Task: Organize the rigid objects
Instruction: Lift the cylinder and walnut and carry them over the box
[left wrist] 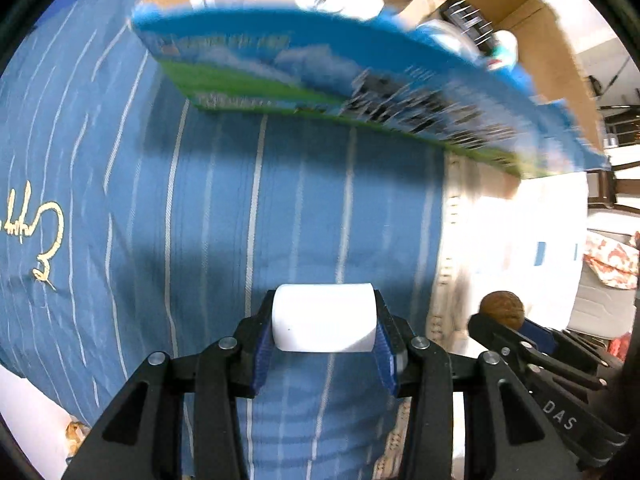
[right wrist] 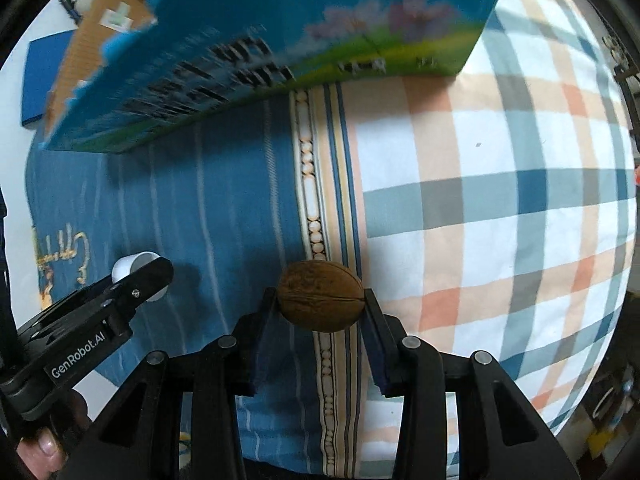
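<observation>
Both grippers loaded above the bed, short of the box.
Left gripper [left wrist: 324,322] clamps the white cylinder [left wrist: 324,317]; right gripper [right wrist: 320,308] clamps the walnut [right wrist: 320,296]. Clear the blue box [left wrist: 360,92] wall before releasing.

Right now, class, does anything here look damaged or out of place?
Yes: the blue box ahead has a ragged, torn top edge at its left end, clear in the right wrist view. Otherwise all looks sound: the left gripper holds a white cylinder, the right gripper a walnut.
</observation>
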The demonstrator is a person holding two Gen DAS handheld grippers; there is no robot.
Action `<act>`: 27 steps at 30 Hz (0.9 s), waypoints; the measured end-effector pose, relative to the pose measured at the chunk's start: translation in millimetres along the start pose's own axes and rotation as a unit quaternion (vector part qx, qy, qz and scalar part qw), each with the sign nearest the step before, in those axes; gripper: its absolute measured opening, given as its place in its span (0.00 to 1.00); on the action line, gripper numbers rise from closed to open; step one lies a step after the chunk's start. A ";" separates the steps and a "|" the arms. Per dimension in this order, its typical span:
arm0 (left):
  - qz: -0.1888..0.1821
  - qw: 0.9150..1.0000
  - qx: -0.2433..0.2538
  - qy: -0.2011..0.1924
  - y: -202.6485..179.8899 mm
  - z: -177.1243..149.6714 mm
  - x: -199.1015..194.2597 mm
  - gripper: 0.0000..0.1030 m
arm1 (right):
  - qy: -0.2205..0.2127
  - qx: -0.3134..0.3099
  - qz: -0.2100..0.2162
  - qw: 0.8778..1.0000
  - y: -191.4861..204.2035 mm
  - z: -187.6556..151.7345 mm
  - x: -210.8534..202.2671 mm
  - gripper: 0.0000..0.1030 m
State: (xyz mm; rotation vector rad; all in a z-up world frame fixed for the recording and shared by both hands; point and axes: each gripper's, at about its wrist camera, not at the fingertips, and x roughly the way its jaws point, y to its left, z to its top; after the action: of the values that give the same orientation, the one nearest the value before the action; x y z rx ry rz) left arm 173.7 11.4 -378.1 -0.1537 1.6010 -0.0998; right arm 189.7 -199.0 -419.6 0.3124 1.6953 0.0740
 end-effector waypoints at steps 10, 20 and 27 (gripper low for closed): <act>-0.049 0.994 0.034 -0.091 -31.2 16.4 -111.9 0.39 | -0.077 -0.028 0.042 0.996 7.9 0.6 -102.2 0.41; -0.036 0.993 0.054 -0.103 -58.9 107.4 -123.7 0.39 | -0.111 -0.036 0.037 0.993 21.8 71.8 -138.0 0.41; -0.015 0.999 0.038 -0.018 -59.7 166.0 -53.6 0.39 | -0.076 -0.027 0.003 0.997 23.7 139.4 -85.8 0.41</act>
State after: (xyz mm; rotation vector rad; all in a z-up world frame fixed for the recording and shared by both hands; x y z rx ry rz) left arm 343.4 -33.8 -321.8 -0.1207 1.5565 -0.1794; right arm 340.1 -215.6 -352.8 0.2753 1.5380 0.0988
